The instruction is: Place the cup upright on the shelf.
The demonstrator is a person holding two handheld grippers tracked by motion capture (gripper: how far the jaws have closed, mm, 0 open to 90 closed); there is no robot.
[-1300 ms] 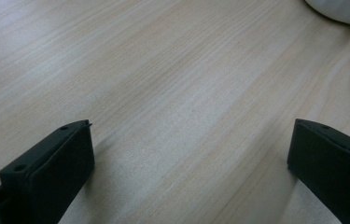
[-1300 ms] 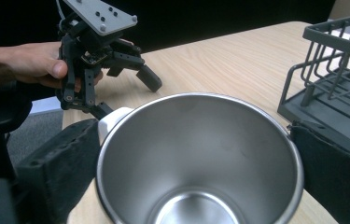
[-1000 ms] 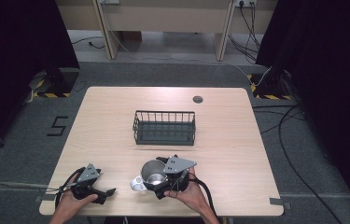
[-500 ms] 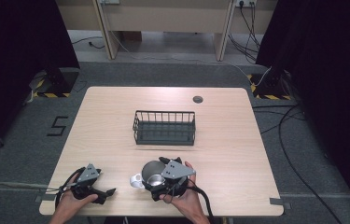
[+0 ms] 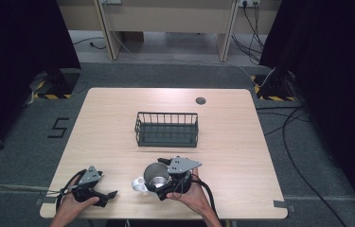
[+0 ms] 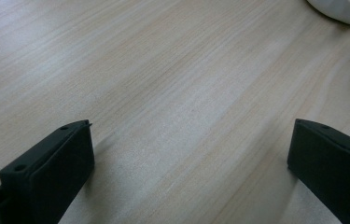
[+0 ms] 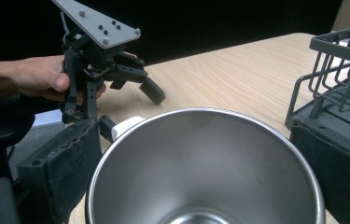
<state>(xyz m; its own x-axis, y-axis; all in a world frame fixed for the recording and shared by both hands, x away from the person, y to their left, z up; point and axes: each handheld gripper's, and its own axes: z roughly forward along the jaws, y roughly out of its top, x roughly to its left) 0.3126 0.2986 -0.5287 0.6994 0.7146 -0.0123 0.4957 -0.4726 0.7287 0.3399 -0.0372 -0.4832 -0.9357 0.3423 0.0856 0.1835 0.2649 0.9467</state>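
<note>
At the worktop's (image 5: 118, 123) near edge, the right tongs (image 5: 162, 182) clamp the steel cup (image 5: 156, 174), held upright beside a white object (image 5: 138, 185). The left tongs (image 5: 106, 195) rest wide open and empty, near the cup's left. Farther back stands the wire basket (image 5: 167, 129).

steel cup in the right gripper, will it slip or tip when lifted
The steel cup looks rigid with thin polished walls, so probably light but slippery against the right gripper. Its mouth looks wide and its walls taper downward, so it might slide in the jaws. The white handle on one side could swing it off balance.
</note>
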